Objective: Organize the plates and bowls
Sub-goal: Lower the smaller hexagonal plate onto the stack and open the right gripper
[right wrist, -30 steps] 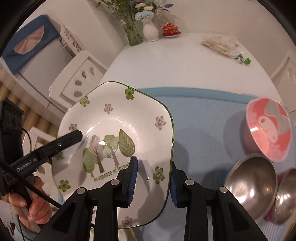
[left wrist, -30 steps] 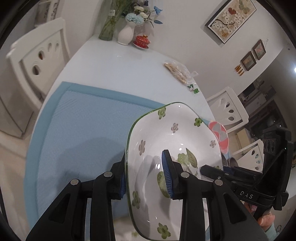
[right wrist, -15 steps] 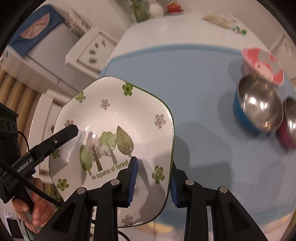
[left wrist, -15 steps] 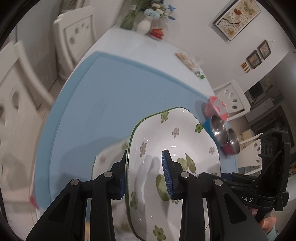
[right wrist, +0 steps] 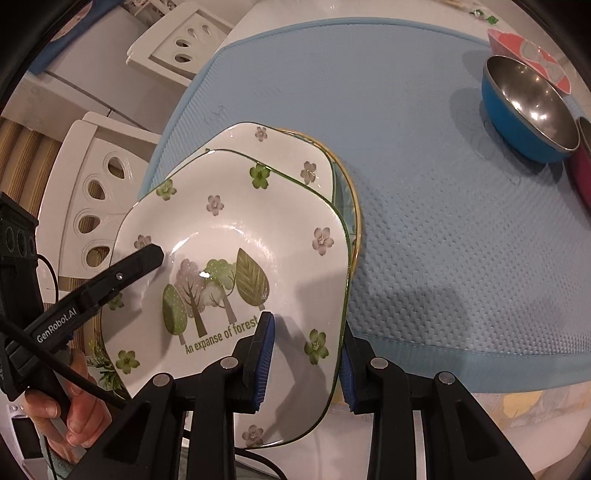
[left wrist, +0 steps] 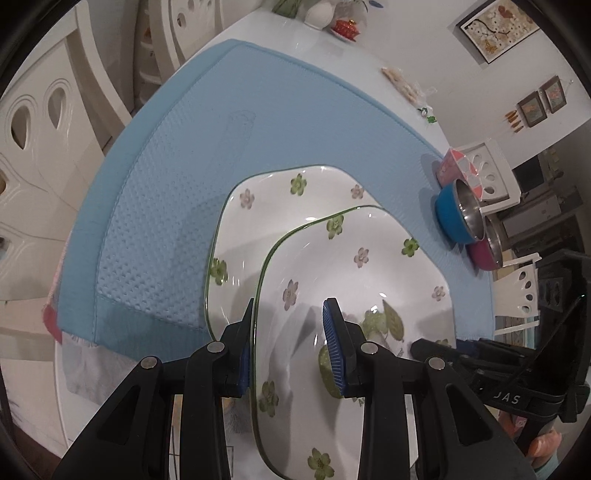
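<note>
Both grippers hold one white floral plate [right wrist: 236,236] with a tree print, just above a stack. My left gripper [left wrist: 290,347] is shut on its left rim; my right gripper [right wrist: 304,354] is shut on its right rim. The plate also shows in the left wrist view [left wrist: 351,295]. Under it lies a matching floral plate [left wrist: 266,199], also in the right wrist view [right wrist: 291,151], on a gold-rimmed plate [right wrist: 351,206]. All sit at the near edge of the blue mat [right wrist: 424,184].
A blue steel bowl [right wrist: 528,110], a pink bowl [right wrist: 517,40] and a magenta bowl [right wrist: 583,166] stand at the mat's right end. White chairs [right wrist: 99,177] flank the table. A vase [left wrist: 321,14], a red pot and snacks sit at the far end.
Both grippers have carried the plate back toward the near edge of the mat and lowered it over the stack of plates, which has come into view beneath it.
</note>
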Tool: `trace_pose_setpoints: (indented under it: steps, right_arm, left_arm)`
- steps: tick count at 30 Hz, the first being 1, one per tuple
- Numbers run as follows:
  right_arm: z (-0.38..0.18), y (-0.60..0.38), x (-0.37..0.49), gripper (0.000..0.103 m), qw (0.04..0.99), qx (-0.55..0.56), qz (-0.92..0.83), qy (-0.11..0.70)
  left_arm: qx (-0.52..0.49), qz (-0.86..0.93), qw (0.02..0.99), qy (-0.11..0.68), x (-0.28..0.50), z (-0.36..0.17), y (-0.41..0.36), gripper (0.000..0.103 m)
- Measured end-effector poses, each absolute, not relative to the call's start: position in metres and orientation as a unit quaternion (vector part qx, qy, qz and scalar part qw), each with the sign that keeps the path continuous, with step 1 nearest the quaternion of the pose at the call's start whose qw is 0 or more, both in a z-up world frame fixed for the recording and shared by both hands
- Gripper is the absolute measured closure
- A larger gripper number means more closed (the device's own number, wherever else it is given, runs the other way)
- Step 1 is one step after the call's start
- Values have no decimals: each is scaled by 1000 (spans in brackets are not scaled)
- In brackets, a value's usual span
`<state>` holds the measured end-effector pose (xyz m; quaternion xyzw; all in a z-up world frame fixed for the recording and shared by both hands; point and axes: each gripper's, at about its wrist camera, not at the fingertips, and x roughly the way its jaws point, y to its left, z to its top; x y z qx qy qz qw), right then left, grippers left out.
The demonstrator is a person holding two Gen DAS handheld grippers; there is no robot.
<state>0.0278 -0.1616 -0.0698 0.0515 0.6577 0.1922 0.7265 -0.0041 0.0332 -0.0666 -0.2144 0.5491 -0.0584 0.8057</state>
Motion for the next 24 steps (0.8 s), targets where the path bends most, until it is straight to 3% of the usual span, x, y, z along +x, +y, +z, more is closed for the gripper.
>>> trace_pose_setpoints:
  steps: [15,24]
  right_arm:
    - [-72,-142,42,71,732,37,182,656]
    - [-70,-143,48,71,735,46,184,651]
  left_arm:
    - [-153,-36,801,578,17,-78,27,74]
    - [-133,-36,807,575,34,-67,36,69]
